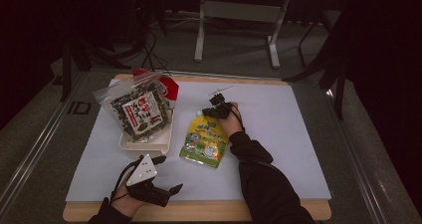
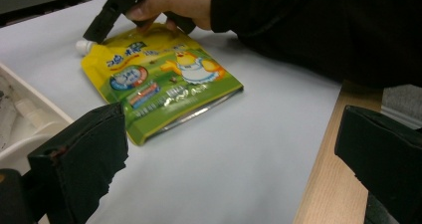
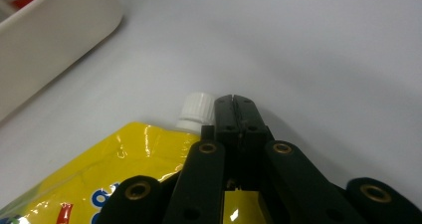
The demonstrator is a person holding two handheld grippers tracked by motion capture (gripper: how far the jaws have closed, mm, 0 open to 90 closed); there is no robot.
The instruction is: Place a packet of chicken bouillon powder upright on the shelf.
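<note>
A yellow and green spout pouch (image 1: 205, 142) lies flat on the white mat, its white cap (image 1: 200, 113) pointing away from the person. My right gripper (image 1: 217, 109) is at the pouch's top edge. In the right gripper view its jaws (image 3: 235, 104) are pressed together right beside the cap (image 3: 196, 109), above the yellow pouch (image 3: 99, 174), with nothing visible between the tips. The left gripper view shows the same gripper (image 2: 99, 30) by the cap (image 2: 84, 46), over the pouch (image 2: 159, 79). My left gripper (image 1: 169, 174) rests near the table's front edge; its jaws (image 2: 229, 149) stand wide apart and empty.
A white tray (image 1: 149, 144) left of the pouch holds a clear bag of dark dried seaweed (image 1: 139, 109) and a red-and-white packet behind it. The tray's rim (image 3: 50, 35) is close to the cap. The wooden table edge (image 2: 323, 154) borders the mat.
</note>
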